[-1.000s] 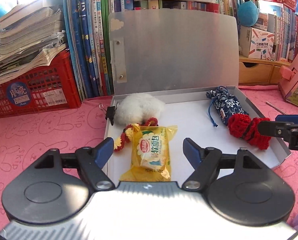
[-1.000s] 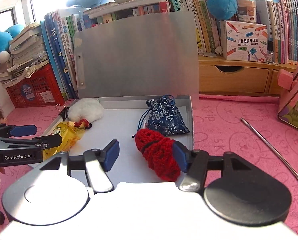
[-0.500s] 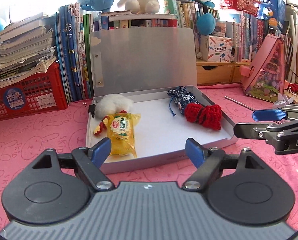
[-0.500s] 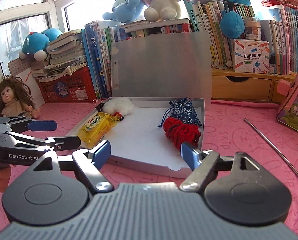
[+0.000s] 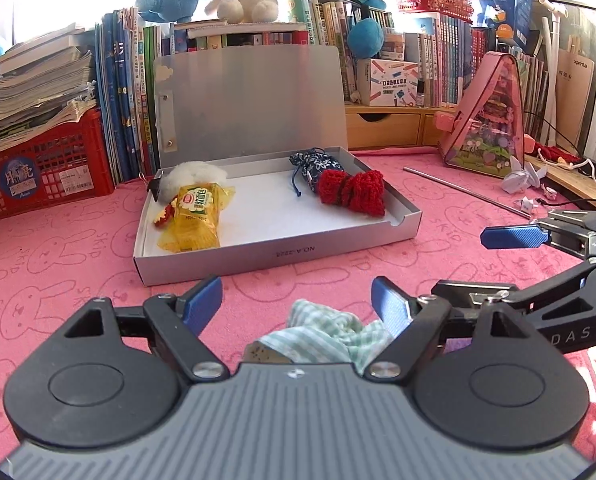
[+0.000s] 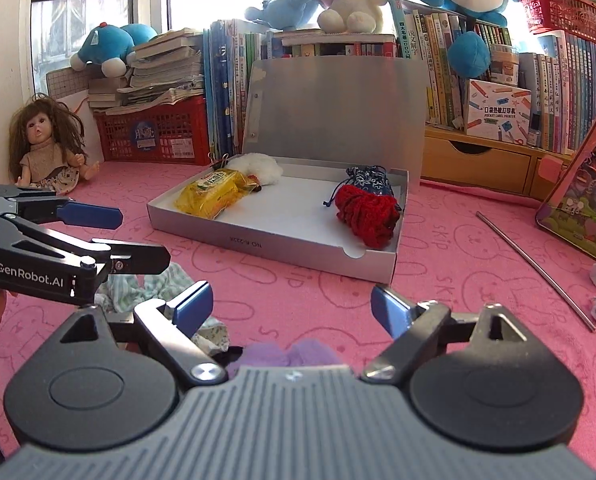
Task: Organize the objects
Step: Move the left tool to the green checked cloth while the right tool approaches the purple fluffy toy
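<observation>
Done: yellow snack packet, red knitted bow lie in grey open box.
Left: green striped cloth, purple cloth on desk.
Jaws: left gripper open, empty; right gripper opening, empty.

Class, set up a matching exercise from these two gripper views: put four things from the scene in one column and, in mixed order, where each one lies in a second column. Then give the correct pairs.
Things
1. yellow snack packet
2. red knitted bow
3. green striped cloth
4. metal rod

Places
A. on the pink mat, in front of the box
B. on the pink mat, to the right of the box
C. left part of the box
D. right part of the box, beside the blue pouch

Pairs: 1-C, 2-D, 3-A, 4-B
</observation>
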{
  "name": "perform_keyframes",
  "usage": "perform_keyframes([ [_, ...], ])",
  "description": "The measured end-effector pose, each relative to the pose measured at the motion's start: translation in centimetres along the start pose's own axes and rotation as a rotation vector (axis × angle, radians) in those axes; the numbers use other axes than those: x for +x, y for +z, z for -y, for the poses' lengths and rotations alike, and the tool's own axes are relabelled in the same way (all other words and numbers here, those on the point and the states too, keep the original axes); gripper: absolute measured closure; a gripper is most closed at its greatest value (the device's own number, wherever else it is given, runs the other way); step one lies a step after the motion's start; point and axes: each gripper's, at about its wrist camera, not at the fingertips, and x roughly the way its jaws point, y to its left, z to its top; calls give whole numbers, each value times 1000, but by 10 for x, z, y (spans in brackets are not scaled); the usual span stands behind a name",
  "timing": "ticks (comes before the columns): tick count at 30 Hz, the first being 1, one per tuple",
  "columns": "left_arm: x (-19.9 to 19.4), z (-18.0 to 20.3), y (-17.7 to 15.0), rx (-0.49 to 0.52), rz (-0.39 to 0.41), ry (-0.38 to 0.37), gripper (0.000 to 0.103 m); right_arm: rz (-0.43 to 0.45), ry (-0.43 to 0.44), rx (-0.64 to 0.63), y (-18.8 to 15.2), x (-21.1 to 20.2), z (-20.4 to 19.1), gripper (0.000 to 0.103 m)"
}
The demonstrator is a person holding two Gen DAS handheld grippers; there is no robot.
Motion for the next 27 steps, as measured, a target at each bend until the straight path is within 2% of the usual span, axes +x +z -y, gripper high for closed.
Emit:
perform_keyframes([
  [8,-7,7,-26,-29,-11,-32,18,-12,-24,-14,-26,-12,-5,11],
  [11,-8,9,-32,-39,-6,-34,14,-22,-29,-12,-34,-13,-5,11],
  [22,-9,23,-51,26,34,9,13,-54,-52,-41,-52,-4,-13,11],
  [27,-6,26,-57,17,40,17,11,-74,-59,-51,-53,0,-15,11],
])
